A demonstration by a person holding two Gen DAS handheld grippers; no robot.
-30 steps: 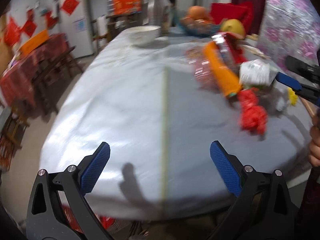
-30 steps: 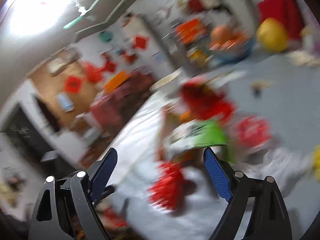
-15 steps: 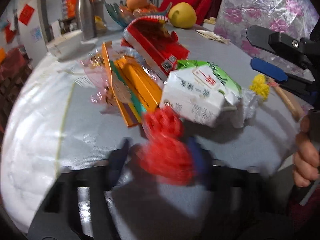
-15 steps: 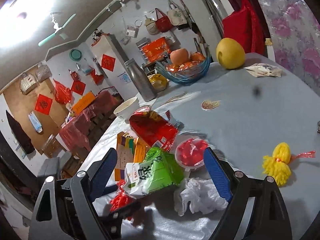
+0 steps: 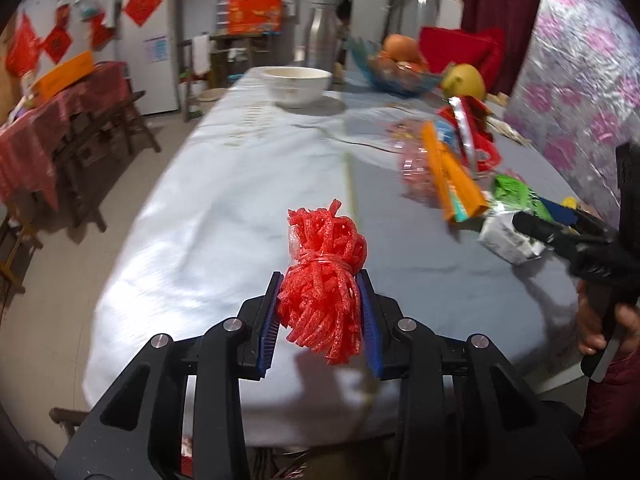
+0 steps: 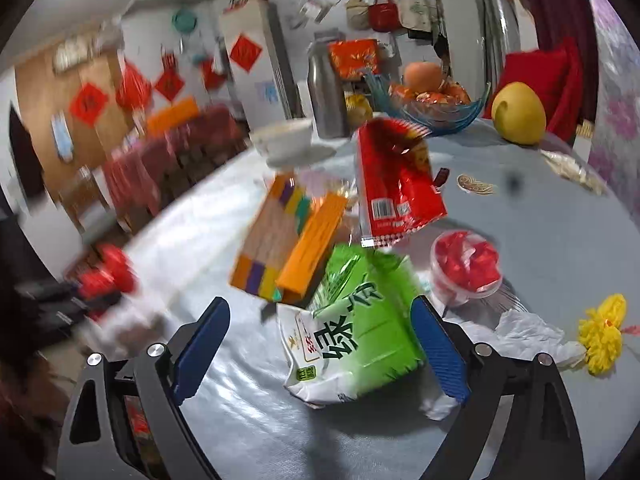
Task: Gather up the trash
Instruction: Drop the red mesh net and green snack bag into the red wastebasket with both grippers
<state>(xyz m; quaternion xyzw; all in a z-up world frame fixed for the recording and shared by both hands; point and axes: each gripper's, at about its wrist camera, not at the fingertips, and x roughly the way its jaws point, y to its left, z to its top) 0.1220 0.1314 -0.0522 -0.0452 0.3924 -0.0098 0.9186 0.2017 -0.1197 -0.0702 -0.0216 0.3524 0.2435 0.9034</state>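
My left gripper (image 5: 319, 280) holds a red foam net (image 5: 326, 248) between its blue pads, jaws still closing, above the grey tablecloth (image 5: 224, 208). In the right wrist view my right gripper (image 6: 320, 308) straddles a green and white carton (image 6: 360, 332) lying on the table; its jaws are opening and the pads stand off the carton. Behind the carton lie an orange box (image 6: 296, 240), a red snack bag (image 6: 396, 184), a clear cup of red scraps (image 6: 466, 264), a crumpled white tissue (image 6: 528, 332) and a yellow foam net (image 6: 604, 328).
A white bowl (image 5: 298, 84), a steel flask (image 6: 326, 92), a blue glass fruit bowl (image 6: 432, 100) and a yellow pomelo (image 6: 518, 114) stand at the table's far end. Chairs and a red-clothed table (image 5: 60, 120) lie off to the left. A hand (image 5: 596, 328) grips the right tool.
My left gripper, wide open a second ago, reached the red foam net, shut on it and drew it away from the trash pile. My right gripper came down around the green carton.
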